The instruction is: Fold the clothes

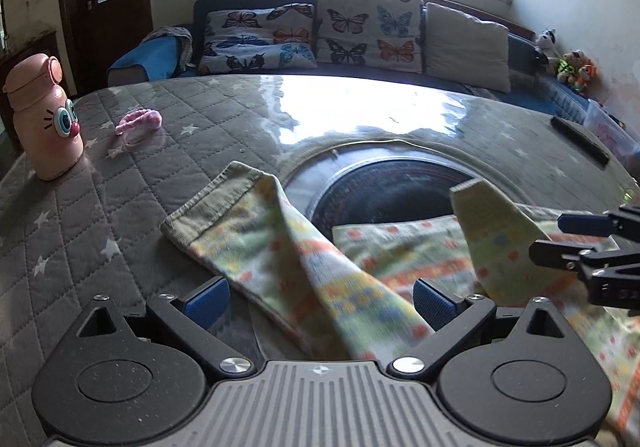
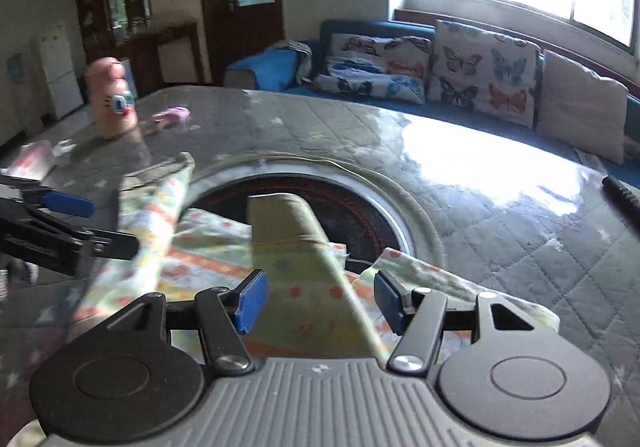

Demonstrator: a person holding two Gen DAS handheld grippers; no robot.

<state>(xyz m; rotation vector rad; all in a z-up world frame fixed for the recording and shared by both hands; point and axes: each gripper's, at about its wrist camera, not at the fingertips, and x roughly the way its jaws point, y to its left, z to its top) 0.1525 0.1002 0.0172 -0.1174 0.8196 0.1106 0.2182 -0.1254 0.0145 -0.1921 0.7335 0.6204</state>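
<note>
Both grippers' fingers apart: left gripper (image 1: pixel 320 299), right gripper (image 2: pixel 320 301) straddling soft printed garment (image 1: pixel 280 259), tapered legs.

Garment (image 1: pixel 320 267) on table (image 1: pixel 180 151) centre, bottle (image 1: pixel 42 119) far left.

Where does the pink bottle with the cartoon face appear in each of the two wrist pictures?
Left wrist view: the pink bottle stands upright at the far left edge, on the quilted table cover.
Right wrist view: the pink bottle is upper left, blurred, beyond the left claw.
Shared landmark: the pink fluffy item lying just right of the bottle.
</note>
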